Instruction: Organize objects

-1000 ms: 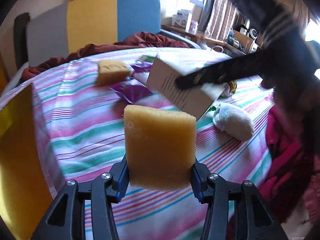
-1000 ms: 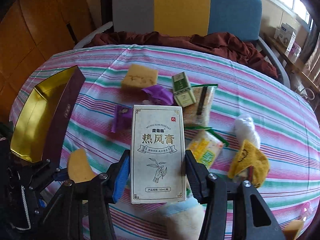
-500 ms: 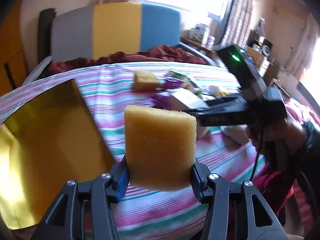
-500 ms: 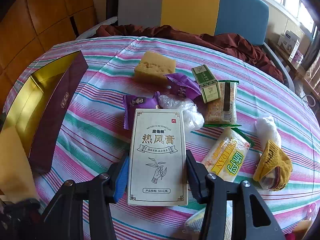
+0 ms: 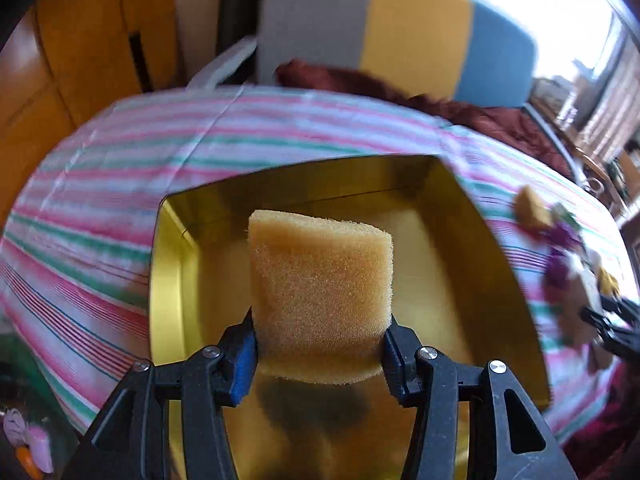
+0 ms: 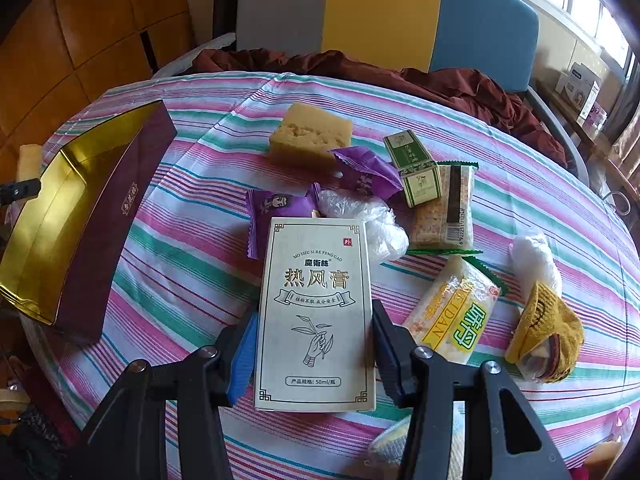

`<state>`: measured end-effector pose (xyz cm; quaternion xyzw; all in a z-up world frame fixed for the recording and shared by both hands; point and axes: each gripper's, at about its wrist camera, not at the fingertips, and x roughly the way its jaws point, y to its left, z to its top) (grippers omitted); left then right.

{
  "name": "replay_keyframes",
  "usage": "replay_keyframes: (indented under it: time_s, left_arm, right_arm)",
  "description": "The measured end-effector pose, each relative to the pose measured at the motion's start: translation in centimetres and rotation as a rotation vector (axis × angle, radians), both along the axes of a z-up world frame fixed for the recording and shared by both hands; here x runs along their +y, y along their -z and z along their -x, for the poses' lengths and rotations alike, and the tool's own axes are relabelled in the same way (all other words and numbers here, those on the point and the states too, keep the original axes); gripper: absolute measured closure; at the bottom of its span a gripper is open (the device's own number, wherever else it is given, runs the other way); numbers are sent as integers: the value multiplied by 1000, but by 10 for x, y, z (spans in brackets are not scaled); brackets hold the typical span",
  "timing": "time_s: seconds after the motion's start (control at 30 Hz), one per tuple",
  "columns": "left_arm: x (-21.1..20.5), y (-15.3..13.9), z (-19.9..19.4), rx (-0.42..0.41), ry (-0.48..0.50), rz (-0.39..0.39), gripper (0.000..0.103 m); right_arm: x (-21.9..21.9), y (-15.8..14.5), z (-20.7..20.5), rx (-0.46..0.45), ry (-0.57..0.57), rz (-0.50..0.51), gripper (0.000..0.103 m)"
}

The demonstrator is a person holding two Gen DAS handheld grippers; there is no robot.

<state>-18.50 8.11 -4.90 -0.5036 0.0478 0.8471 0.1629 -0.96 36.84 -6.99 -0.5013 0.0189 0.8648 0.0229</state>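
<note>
While the left hand-held gripper [image 5: 320,354] pinches a yellow sponge [image 5: 320,296] above the gold-lined box [image 5: 488,264], nothing blocks it | right hand-held gripper [image 6: 314,354] clamps the white carton [image 6: 316,312] over the striped worktop [image 6: 192,248], snack packets [image 6: 452,316] crowding beside.

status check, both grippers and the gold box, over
Left gripper shut on sponge, above open gold box. Right gripper shut on white carton, over the snack pile. Box interior unobstructed.

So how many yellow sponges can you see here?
2. One sponge is gripped in the left fingers above the gold-lined box; another sponge lies on the striped cloth. More may be hidden.
</note>
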Motion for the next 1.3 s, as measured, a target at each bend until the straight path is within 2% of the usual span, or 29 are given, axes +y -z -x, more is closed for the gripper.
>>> replay_keyframes:
  time_s: [0.13, 0.33, 0.43, 0.53, 0.67, 0.8, 0.9, 1.07, 1.17, 1.3]
  left_arm:
    - [-20, 20, 31, -66, -74, 22, 50]
    - [-29, 37, 51, -105, -105, 51, 49]
    - [-28, 38, 56, -79, -110, 70, 46]
    - [-31, 33, 58, -76, -132, 34, 41]
    - [-34, 23, 51, -32, -138, 26, 34]
    - [-40, 1, 28, 37, -143, 1, 35]
    - [-44, -19, -4, 121, -138, -7, 35]
    - [-60, -38, -62, 224, -137, -20, 34]
    - [-71, -38, -89, 241, -148, -33, 34]
    - [-86, -34, -112, 227, -187, -76, 34]
  right_arm:
    - [1, 1, 0, -3, 1, 4, 51]
    - [-1, 6, 3, -29, -7, -12, 51]
    - [0, 6, 2, -29, -6, -11, 51]
    - [0, 6, 2, -29, -6, -11, 51]
    - [-1, 6, 2, -29, -6, -11, 51]
    - [0, 5, 2, -29, -3, -11, 51]
    - [2, 2, -1, -21, 10, -10, 51]
    - [3, -23, -12, 46, 55, 38, 51]
    - [-15, -44, -16, 88, 37, 51, 51]
    - [-66, -69, -9, 129, -66, 60, 51]
